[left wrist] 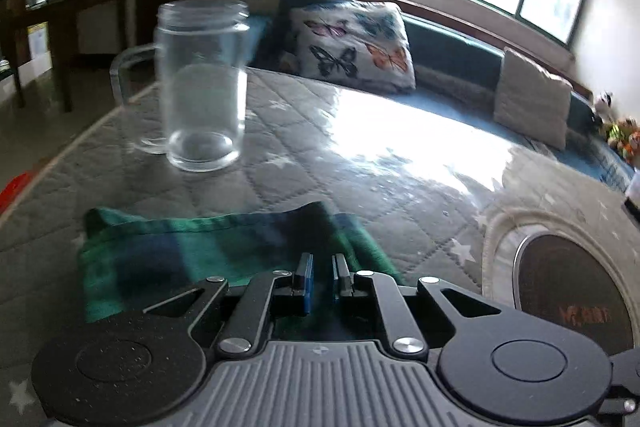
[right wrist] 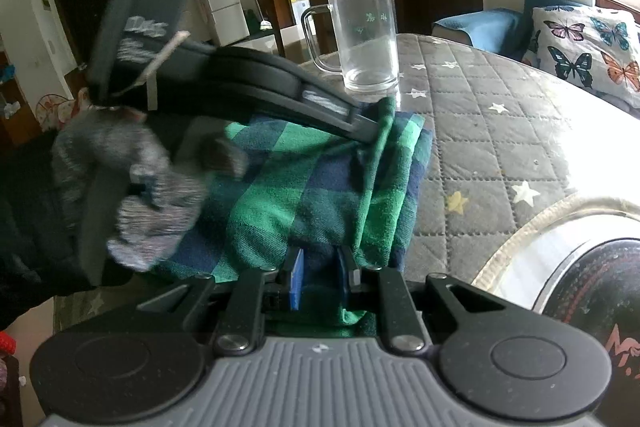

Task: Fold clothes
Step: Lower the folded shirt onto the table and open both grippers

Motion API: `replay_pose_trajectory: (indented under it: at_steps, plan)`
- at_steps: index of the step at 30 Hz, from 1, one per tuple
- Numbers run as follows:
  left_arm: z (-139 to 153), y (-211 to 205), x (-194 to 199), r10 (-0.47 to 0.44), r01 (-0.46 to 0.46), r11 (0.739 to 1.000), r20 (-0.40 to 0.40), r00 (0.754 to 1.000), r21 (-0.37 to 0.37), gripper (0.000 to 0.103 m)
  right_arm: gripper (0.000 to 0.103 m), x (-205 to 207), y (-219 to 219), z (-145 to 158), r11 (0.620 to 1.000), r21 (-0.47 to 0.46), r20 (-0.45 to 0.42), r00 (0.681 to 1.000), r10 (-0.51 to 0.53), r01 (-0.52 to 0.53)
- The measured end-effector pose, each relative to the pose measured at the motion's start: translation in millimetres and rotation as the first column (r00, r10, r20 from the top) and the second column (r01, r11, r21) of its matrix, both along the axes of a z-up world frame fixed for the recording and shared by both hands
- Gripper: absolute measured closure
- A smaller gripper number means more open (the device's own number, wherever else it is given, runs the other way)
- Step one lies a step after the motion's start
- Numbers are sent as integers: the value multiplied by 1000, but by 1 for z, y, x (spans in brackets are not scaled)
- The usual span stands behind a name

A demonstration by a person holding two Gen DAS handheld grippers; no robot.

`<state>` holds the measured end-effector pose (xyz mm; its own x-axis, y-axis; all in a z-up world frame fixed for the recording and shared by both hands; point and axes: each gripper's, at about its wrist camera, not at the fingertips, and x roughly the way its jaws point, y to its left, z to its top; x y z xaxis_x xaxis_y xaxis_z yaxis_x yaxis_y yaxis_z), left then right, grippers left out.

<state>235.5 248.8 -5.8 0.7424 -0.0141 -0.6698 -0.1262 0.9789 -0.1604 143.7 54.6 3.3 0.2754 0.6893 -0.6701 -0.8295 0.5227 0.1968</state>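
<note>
The right tongs [right wrist: 319, 273] are seen nearest the right wrist camera, closed on the near edge of the green and blue checked cloth [right wrist: 320, 183], a fold of which is pinched between the blue pads. The left tongs [left wrist: 320, 277] are seen from their own camera with the pads drawn close together above the same cloth [left wrist: 224, 247]; whether fabric is caught between them cannot be told there. In the right wrist view the left tongs [right wrist: 362, 129] are shown reaching in from the left, held by a hand in a grey knitted glove [right wrist: 132, 187], and their tip is set against a raised ridge of the cloth at its far edge.

The cloth is laid folded on the quilted, star-printed tabletop [right wrist: 500, 131], at its near left part. A round dark plate with a metal rim [left wrist: 572, 299] is set into the tabletop to the right, well apart from the cloth. A clear glass mug [right wrist: 366, 39] with a handle is stood upright just beyond the cloth's far edge. A butterfly-printed cushion [left wrist: 352, 47] is seen on the bench behind.
</note>
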Motion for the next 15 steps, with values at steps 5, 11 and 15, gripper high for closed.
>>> replay_pose_trajectory:
  at_steps: [5, 11, 15]
  plan:
    - [-5, -12, 15, -21, 22, 999, -33, 999, 33, 92, 87, -1, -1, -2, 1000, 8, 13, 1000, 3, -3]
    - [0, -15, 14, -6, 7, 999, -26, 1000, 42, 91, 87, -2, -4, -3, 1000, 25, 17, 1000, 1, -2]
    - [15, -18, -4, 12, -12, 997, 3, 1000, 72, 89, 82, -5, -8, 1, 999, 43, 9, 1000, -8, 8]
